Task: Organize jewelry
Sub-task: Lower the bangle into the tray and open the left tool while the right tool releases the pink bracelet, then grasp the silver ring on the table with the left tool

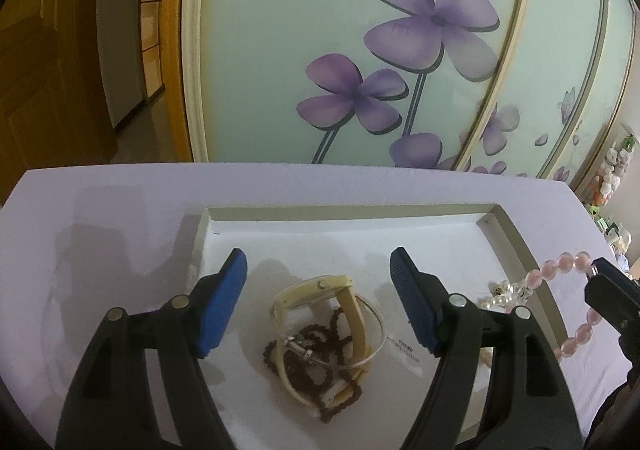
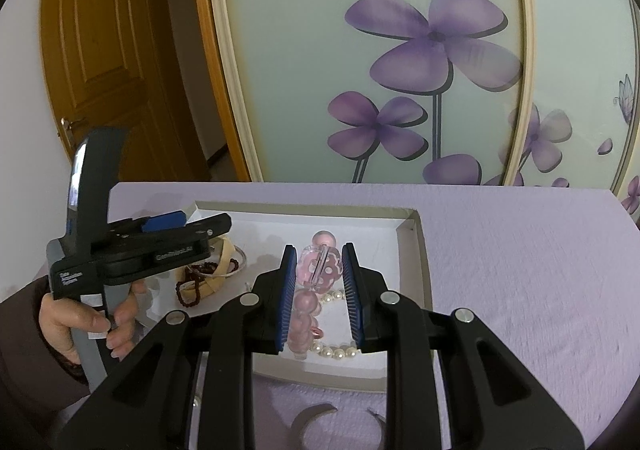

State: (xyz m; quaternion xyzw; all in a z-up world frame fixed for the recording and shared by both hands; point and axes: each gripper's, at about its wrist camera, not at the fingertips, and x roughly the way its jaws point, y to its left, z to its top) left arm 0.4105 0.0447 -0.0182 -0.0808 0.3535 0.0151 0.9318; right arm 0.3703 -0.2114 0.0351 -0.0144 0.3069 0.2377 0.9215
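A shallow white tray point(image 1: 344, 214) point(image 2: 420, 250) lies on a lilac cloth. My left gripper point(image 1: 318, 270) is open and empty above a pile in the tray: a cream watch point(image 1: 320, 292), a dark brown bead string point(image 1: 312, 370) and a thin silver bangle point(image 1: 376, 346). In the right wrist view my left gripper point(image 2: 176, 222) hovers over that pile point(image 2: 212, 274). My right gripper point(image 2: 318, 270) is shut on a pink bead bracelet point(image 2: 316, 270), held above a pearl string point(image 2: 336, 350) in the tray. In the left wrist view the pink bracelet point(image 1: 560, 274) hangs from my right gripper.
A grey open bangle point(image 2: 320, 418) lies on the cloth in front of the tray. A wardrobe with purple flower doors point(image 1: 400, 50) stands behind the table. A wooden door point(image 2: 100, 50) is at the left. A small paper label point(image 1: 404, 354) lies in the tray.
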